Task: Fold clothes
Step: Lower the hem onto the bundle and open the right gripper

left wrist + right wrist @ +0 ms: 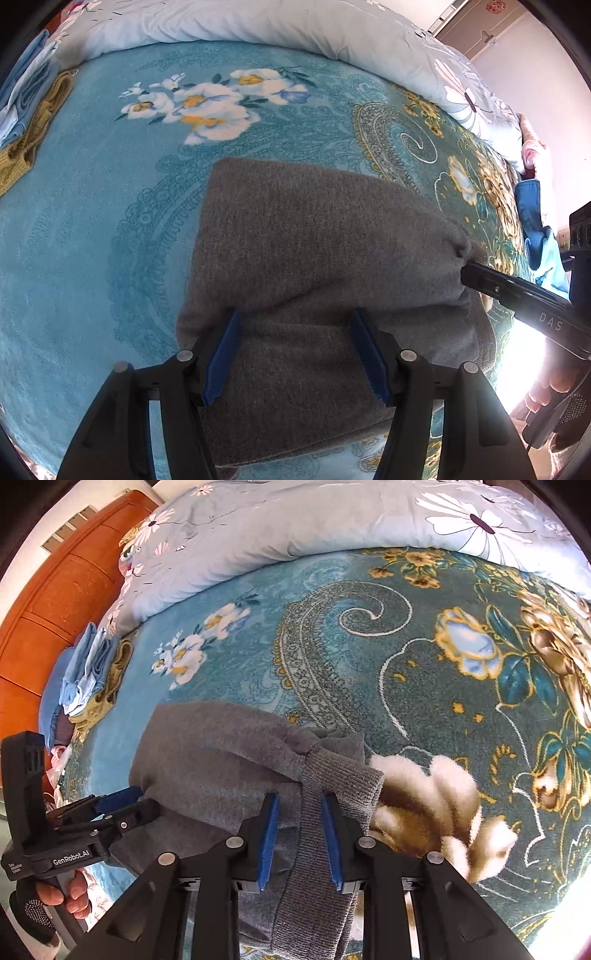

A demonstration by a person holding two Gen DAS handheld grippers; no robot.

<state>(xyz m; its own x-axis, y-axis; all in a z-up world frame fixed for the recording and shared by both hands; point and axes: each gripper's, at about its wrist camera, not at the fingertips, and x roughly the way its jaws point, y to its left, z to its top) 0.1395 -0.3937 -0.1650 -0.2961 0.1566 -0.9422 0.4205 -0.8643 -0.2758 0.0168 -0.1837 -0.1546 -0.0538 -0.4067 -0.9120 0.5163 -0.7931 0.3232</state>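
Left wrist view: the left gripper (295, 354) hangs with jaws released over the grey sweater (314, 266), folded on the bed's blue blanket (92, 221).

Right wrist view: the right gripper (300, 834) straddles the ribbed cuff (332, 786), jaws parted.

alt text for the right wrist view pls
A grey sweater lies partly folded on a teal floral blanket, its ribbed cuff between the right gripper's open blue fingers. The left gripper touches its left edge.
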